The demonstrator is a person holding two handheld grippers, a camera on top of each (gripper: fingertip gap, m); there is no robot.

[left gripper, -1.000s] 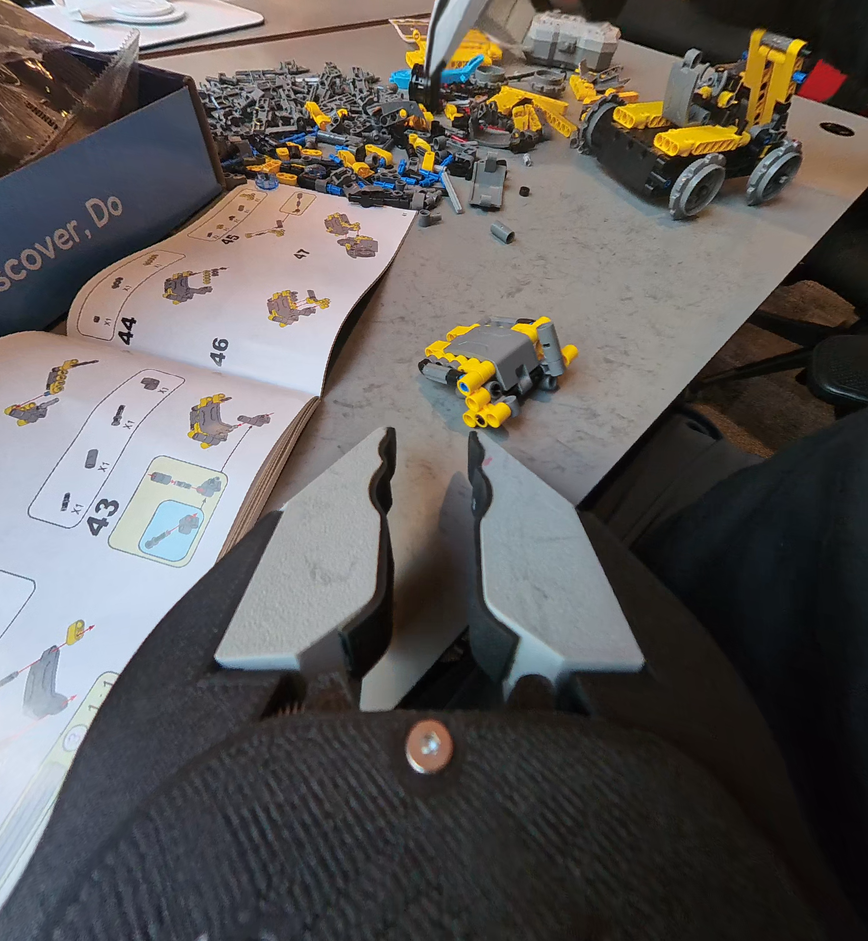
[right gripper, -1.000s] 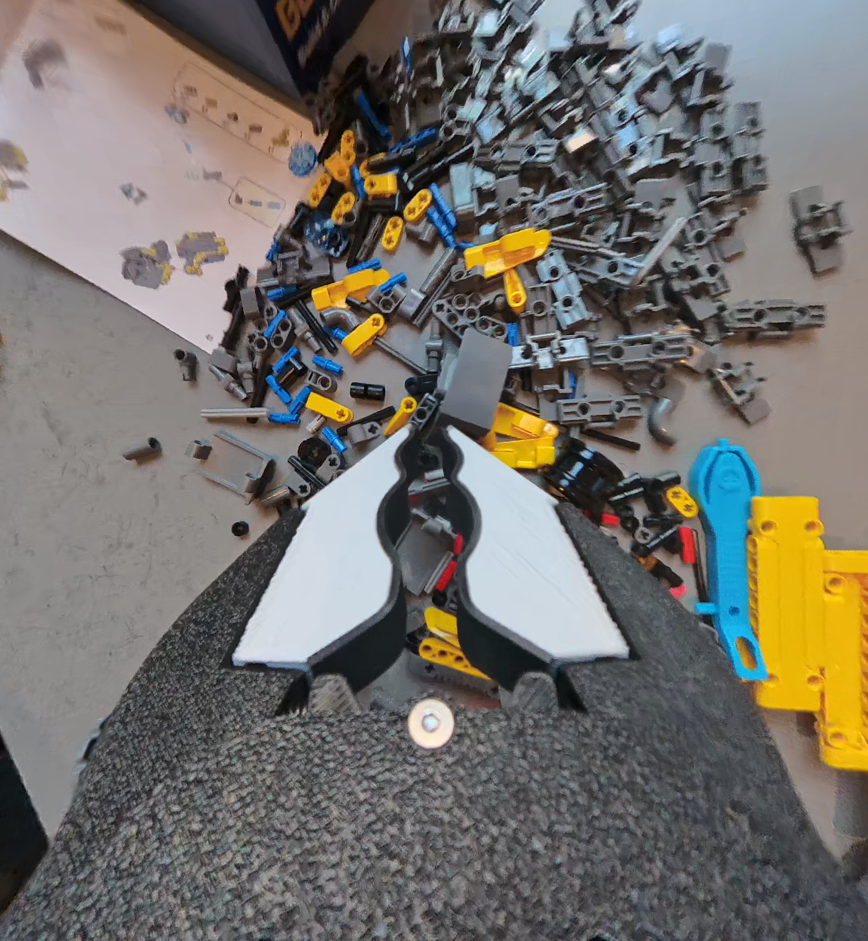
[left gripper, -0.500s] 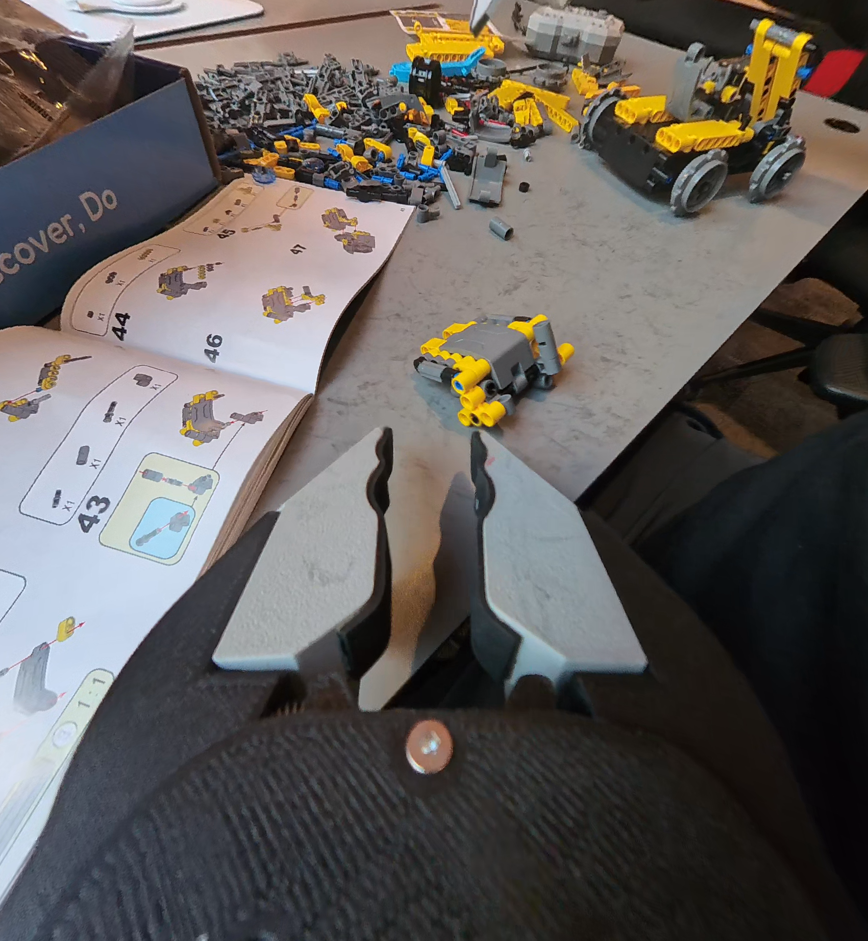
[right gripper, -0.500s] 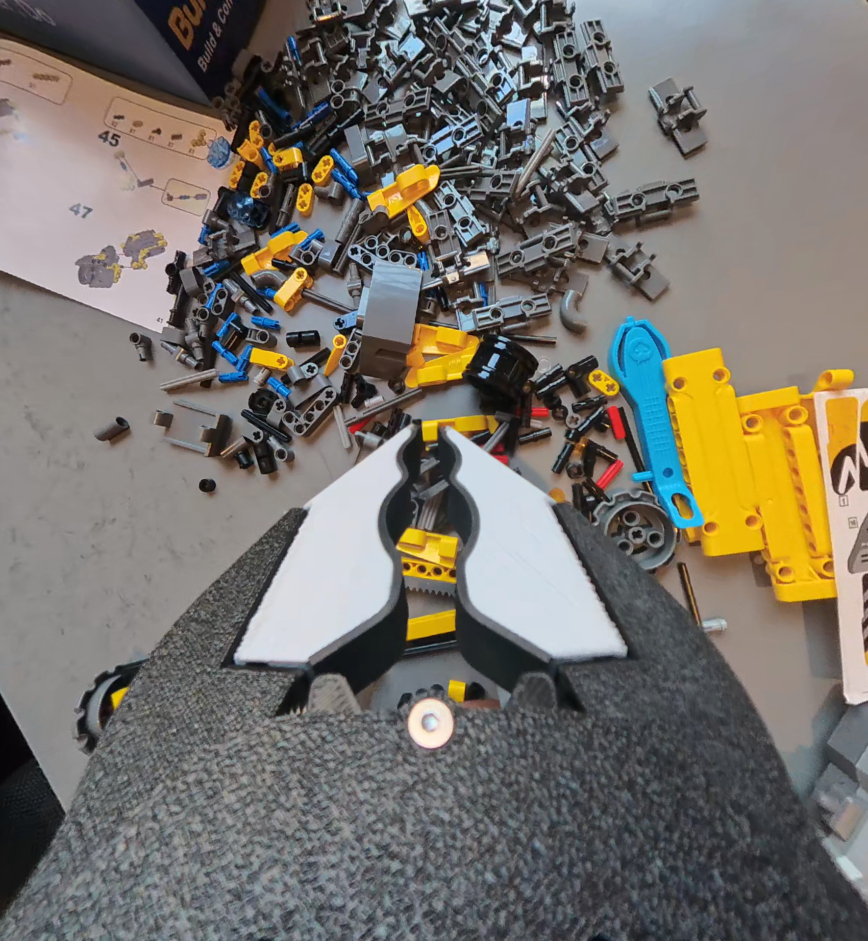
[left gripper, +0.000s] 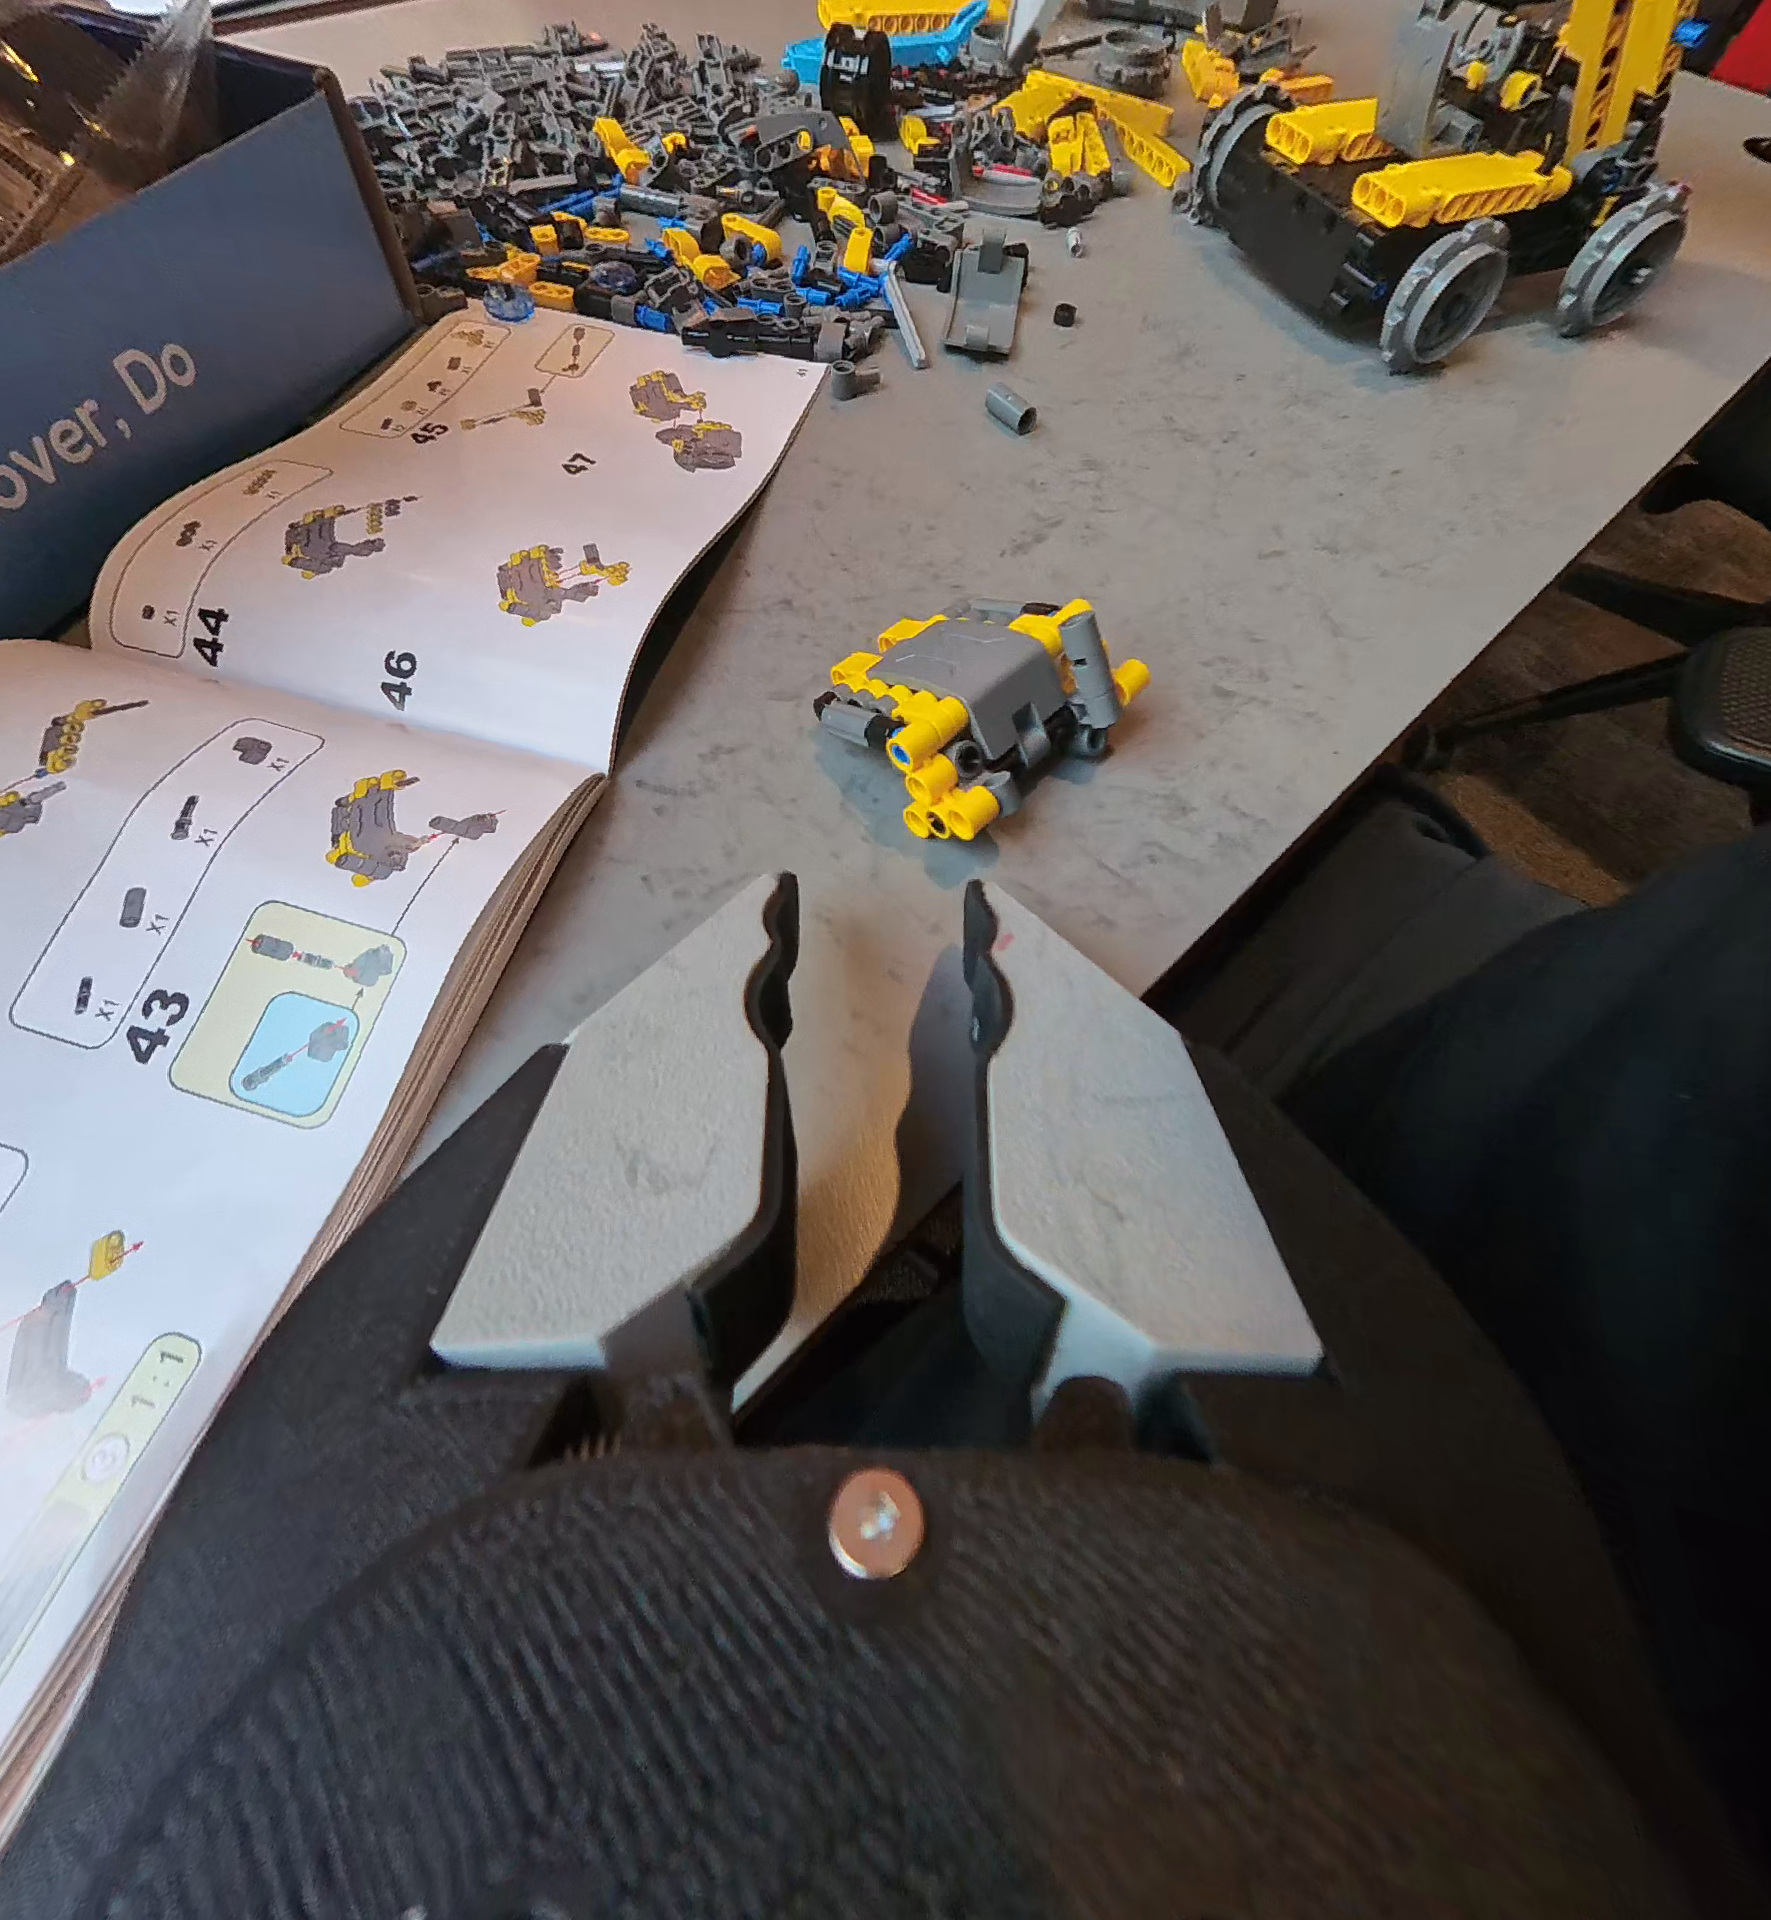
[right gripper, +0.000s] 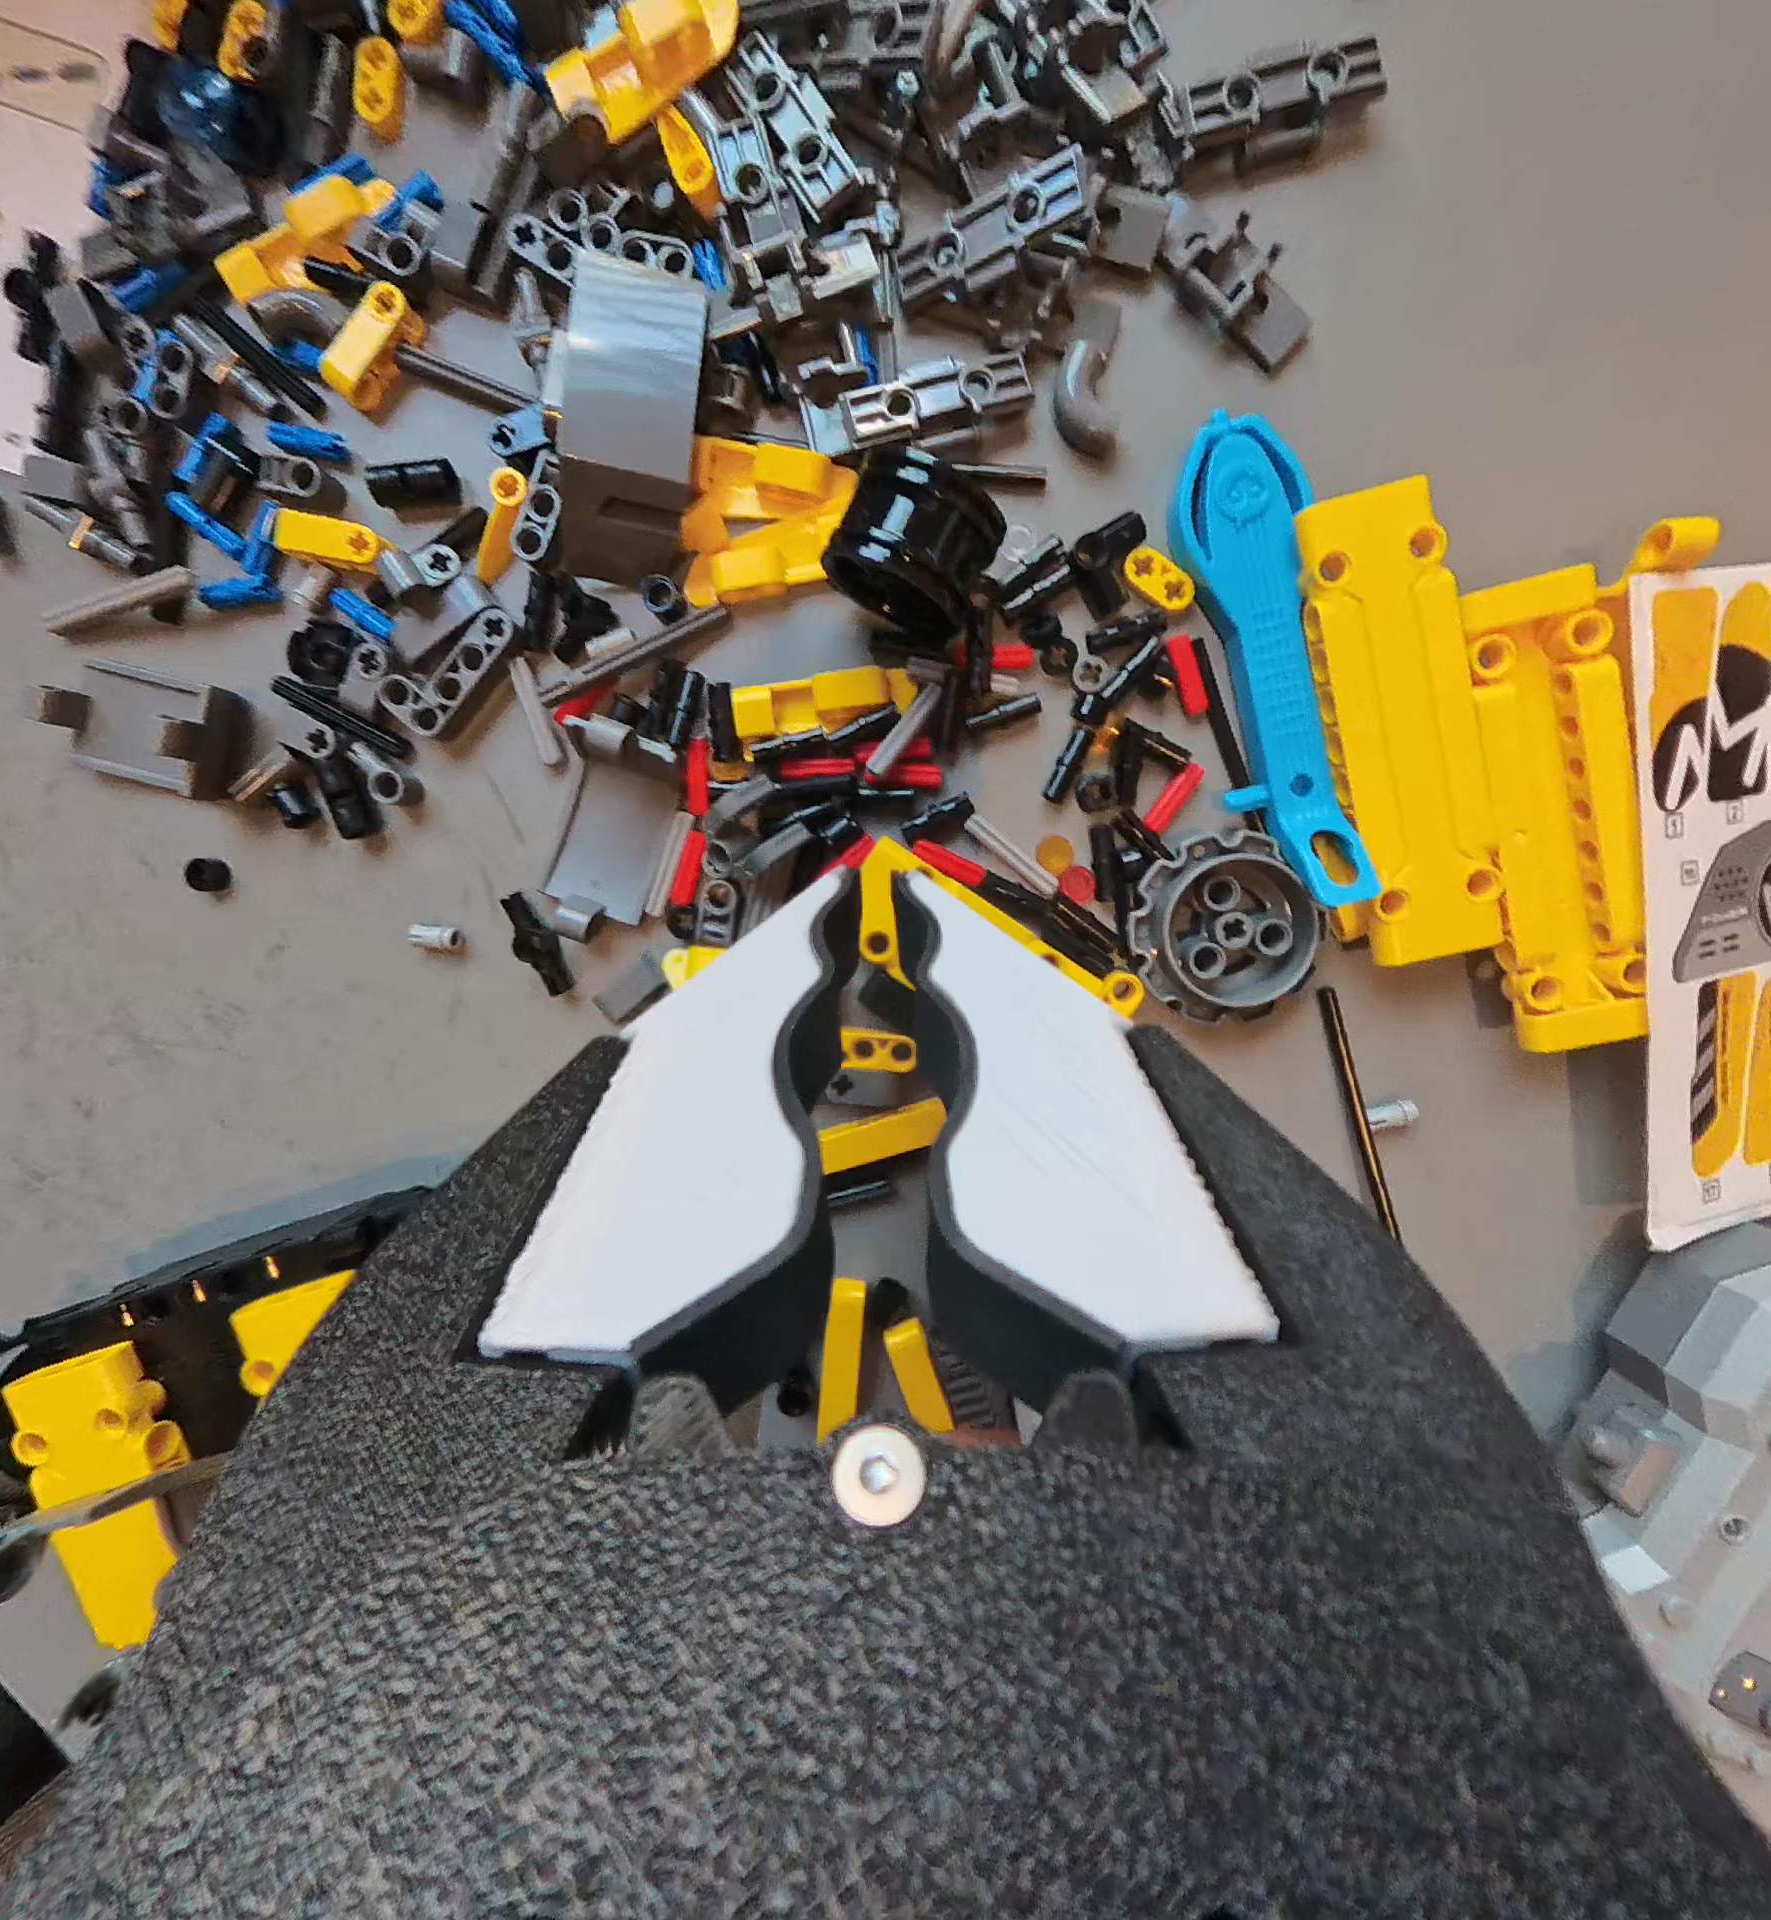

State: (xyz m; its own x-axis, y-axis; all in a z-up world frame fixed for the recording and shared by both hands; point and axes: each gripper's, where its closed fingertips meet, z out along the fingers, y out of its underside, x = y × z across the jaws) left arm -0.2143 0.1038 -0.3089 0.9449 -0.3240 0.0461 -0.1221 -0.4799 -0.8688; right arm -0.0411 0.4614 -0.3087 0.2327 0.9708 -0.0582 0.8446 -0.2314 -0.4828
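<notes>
The table carries everything. In the left wrist view the blue box stands at 10 o'clock, the open booklet lies at 9, the wheeled vehicle is at 1 and the loose pile at 12. This view is almost as it was a second ago, only a little nearer. The left gripper hangs over the near table edge with its fingers spread apart and nothing between them. The small model is closest, just ahead at 12, not touched. The right wrist view has changed more: it slid off the grey parts of the pile toward the black and red pins. The sticker sheet now shows at 3 o'clock, the yellow panels and blue tool at 2, and a part of the vehicle came in at 8. The right gripper is closed to a thin slit, as before, and seems to grip nothing. A yellow beam shows through the slit; I cannot tell if the tips touch it. The grey hub lies just beside, at 3.
</notes>
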